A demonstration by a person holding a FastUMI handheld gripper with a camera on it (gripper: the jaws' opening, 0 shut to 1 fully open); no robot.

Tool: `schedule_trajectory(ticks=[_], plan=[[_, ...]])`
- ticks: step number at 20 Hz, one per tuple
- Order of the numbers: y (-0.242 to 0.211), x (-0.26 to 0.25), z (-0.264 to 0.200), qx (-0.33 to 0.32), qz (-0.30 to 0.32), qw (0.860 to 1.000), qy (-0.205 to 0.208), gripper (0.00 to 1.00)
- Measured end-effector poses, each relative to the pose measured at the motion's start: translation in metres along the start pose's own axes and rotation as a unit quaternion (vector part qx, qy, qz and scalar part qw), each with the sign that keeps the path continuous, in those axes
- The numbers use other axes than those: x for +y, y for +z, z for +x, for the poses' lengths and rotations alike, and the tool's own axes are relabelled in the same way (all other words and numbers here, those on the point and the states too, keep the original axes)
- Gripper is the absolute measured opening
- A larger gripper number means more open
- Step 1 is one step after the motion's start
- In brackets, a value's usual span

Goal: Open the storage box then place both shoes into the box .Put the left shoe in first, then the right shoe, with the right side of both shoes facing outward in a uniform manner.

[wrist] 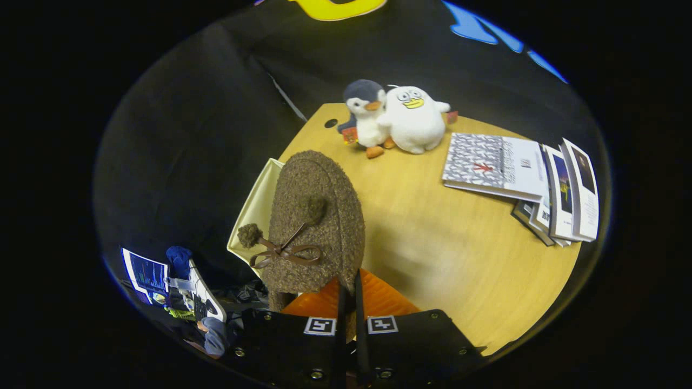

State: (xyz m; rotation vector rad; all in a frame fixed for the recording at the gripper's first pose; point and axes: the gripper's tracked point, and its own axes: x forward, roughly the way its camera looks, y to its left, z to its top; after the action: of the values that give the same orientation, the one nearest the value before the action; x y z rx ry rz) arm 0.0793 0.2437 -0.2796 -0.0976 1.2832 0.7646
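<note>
The hand-held gripper (pixel 348 292) has its two fingers drawn almost together, pinching the rim of a fuzzy brown shoe (pixel 316 227) at what looks like the heel end — both fingers press on it, so the shoe hangs from this grip, toe pointing away, lifted above the counter (pixel 459 254). A thin brown bow with two pom-poms (pixel 281 249) sits on the shoe's upper. Just under the fingers lies something orange and ribbed (pixel 373 300); what it is I cannot tell.

Beside and partly behind the shoe is a pale cream panel (pixel 259 208), which I take to be the storage box or its raised lid, at the near-left corner of the counter; its opening is hidden by the shoe. Whether this is the left or right shoe I cannot tell either.

To do this step well, the pinch should stay firm — a soft shoe held by its rim may swing or slip. I would carry it low over the cream box, turn the wrist so the shoe's right side faces outward, and lower it fully before letting go, leaving room alongside for its pair.

Farther off, well clear of the work, are a stack of books (pixel 527 178) and two plush toys, a grey penguin (pixel 365 111) and a white duck (pixel 413 119), touching each other at the far edge.
</note>
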Motion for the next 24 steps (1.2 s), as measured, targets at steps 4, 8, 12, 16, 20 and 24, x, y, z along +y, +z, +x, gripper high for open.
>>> schedule_trajectory(ticks=[4, 8, 12, 16, 20, 24], plan=[[0.027, 0.057, 0.040, 0.017, -0.019, 0.999, 0.026, 0.07], [0.037, 0.089, 0.086, 0.047, -0.025, 0.998, 0.024, 0.07], [0.038, 0.098, 0.130, 0.074, -0.026, 0.997, -0.005, 0.07], [0.029, 0.093, 0.170, 0.102, -0.027, 0.993, -0.045, 0.07], [0.021, 0.087, 0.197, 0.117, -0.041, 0.989, -0.084, 0.07], [0.020, 0.092, 0.208, 0.117, -0.055, 0.985, -0.111, 0.07]])
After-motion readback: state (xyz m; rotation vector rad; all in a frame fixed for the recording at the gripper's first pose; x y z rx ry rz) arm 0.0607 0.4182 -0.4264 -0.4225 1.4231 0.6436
